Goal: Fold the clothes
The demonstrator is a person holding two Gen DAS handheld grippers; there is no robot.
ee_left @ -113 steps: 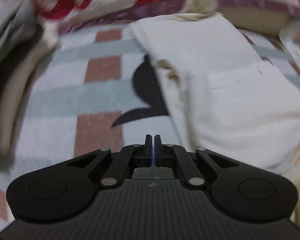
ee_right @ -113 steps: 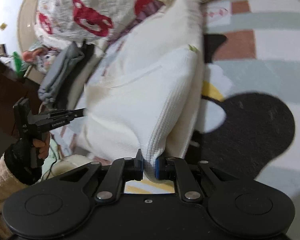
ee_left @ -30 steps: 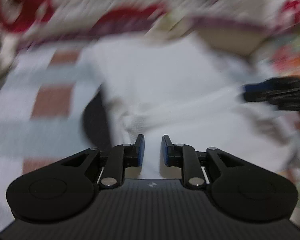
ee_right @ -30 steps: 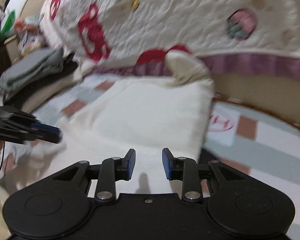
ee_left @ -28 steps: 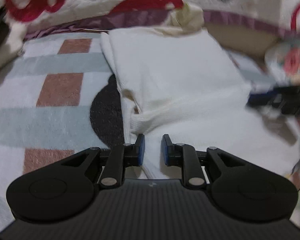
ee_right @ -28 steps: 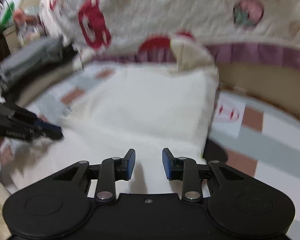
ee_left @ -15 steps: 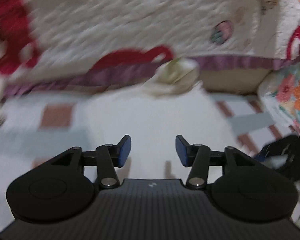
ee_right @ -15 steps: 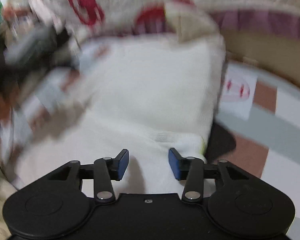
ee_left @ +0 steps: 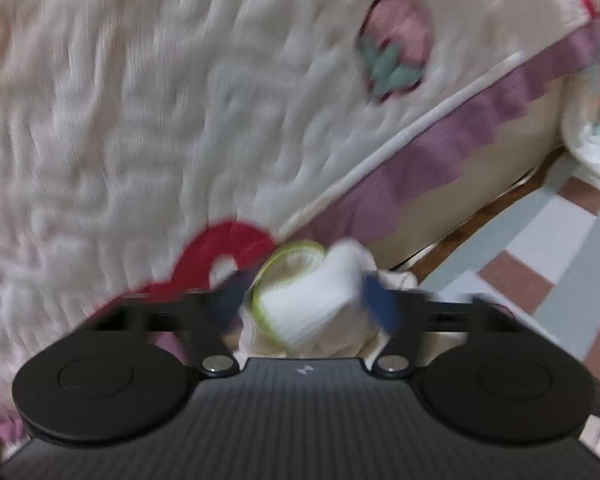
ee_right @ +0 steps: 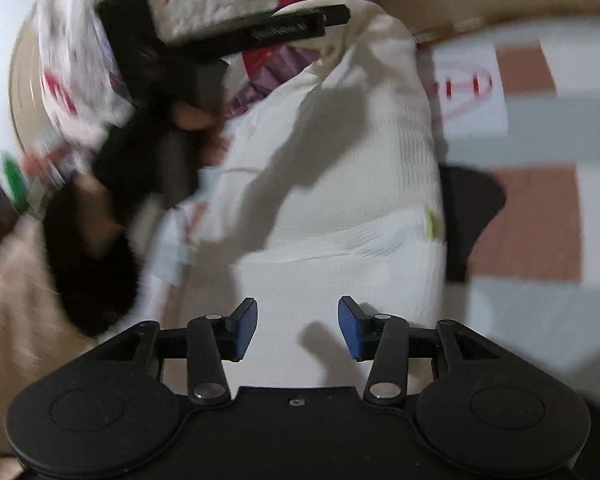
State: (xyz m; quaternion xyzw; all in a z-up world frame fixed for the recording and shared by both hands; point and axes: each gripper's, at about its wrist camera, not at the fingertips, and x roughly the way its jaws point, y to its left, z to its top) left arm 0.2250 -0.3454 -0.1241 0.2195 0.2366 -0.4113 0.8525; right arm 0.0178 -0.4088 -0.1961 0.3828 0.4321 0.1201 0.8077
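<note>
A white knit garment (ee_right: 360, 180) lies folded lengthwise on the patterned rug (ee_right: 540, 220). Its far end rises toward the bed. In the blurred left wrist view my left gripper (ee_left: 304, 306) has its jaws closing on the bunched collar (ee_left: 288, 268), which has yellow-green trim and fills the gap between the pads. The right wrist view shows that same left gripper (ee_right: 332, 16) at the garment's raised far end. My right gripper (ee_right: 298, 328) hovers over the near part of the garment. Its jaws are opening and nothing is pinched between them.
A quilted cream bedspread (ee_left: 180, 100) with red and pink motifs and a purple border hangs just behind the collar. A person's hand (ee_right: 192, 120) and beige sleeve (ee_right: 12, 300) are at the left. Checked rug (ee_left: 540, 248) extends to the right.
My left gripper went from the garment's near edge to its far collar end by the bed, opened wide and came around the collar. My right gripper's jaws widened and it rolled.
</note>
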